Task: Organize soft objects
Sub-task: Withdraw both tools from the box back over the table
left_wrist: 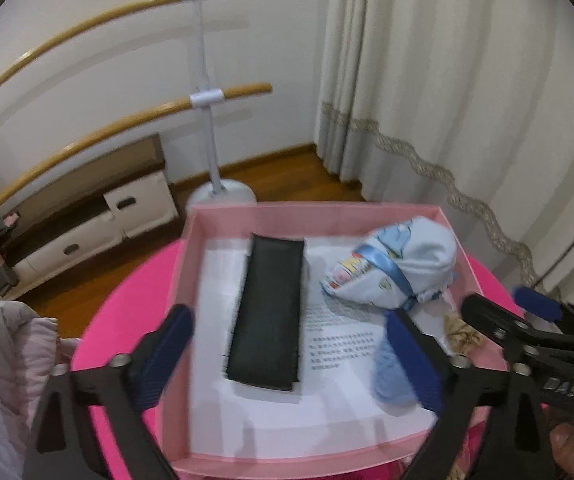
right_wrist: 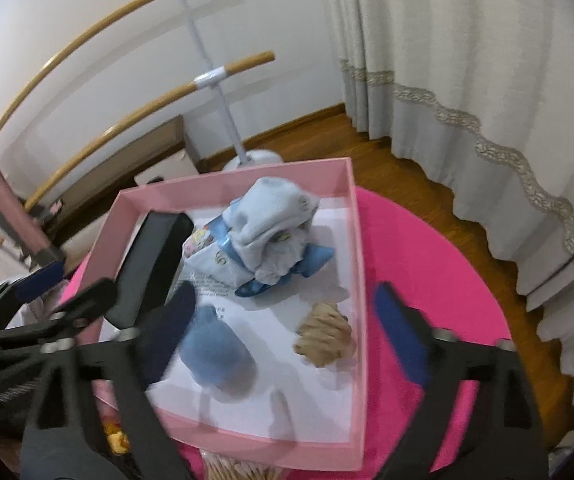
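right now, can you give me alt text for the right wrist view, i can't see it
The open right gripper hovers over a pink box on a bright pink table. The box holds a black folded cloth, a ribbon-tied light blue bundle, a blue fuzzy roll and a beige scrunchie.

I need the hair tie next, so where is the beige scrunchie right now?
The beige scrunchie lies inside the pink cardboard box, near its right wall, right of the fluffy blue roll and in front of the ribbon-tied light blue cloth bundle.
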The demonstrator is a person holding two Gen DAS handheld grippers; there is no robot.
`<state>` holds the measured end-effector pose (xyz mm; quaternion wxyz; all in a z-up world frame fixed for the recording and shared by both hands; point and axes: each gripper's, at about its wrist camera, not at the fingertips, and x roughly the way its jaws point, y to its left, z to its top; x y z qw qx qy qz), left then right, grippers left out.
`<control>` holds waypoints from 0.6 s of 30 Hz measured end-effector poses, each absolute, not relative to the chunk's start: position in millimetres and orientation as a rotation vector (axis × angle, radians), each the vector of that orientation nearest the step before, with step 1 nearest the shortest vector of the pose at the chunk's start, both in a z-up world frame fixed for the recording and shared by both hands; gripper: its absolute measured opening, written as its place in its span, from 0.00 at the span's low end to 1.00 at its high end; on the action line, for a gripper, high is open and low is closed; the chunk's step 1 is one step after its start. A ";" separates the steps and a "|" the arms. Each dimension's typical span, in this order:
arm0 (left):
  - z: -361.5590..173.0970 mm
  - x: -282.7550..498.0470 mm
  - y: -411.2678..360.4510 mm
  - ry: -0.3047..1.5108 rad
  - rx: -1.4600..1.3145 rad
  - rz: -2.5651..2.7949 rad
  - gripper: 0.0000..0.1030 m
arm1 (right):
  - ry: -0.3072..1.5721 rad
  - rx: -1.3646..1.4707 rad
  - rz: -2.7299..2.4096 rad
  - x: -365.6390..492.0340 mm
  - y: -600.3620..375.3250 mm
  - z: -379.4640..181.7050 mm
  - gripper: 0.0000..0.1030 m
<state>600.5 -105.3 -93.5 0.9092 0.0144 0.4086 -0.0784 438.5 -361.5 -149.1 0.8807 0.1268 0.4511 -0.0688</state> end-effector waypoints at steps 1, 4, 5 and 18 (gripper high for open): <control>-91.2 597.0 -103.4 0.831 0.031 -0.153 1.00 | 0.926 0.274 -0.135 434.7 -362.3 -145.6 1.00; -83.8 582.2 -98.4 0.806 0.038 -0.140 1.00 | 0.901 0.259 -0.140 426.1 -358.0 -134.9 1.00; -82.4 578.1 -97.6 0.801 0.039 -0.136 1.00 | 0.894 0.259 -0.137 423.7 -355.7 -131.2 1.00; -48.2 511.2 -78.4 0.713 0.039 -0.124 1.00 | 0.784 0.218 -0.119 385.2 -320.7 -85.1 1.00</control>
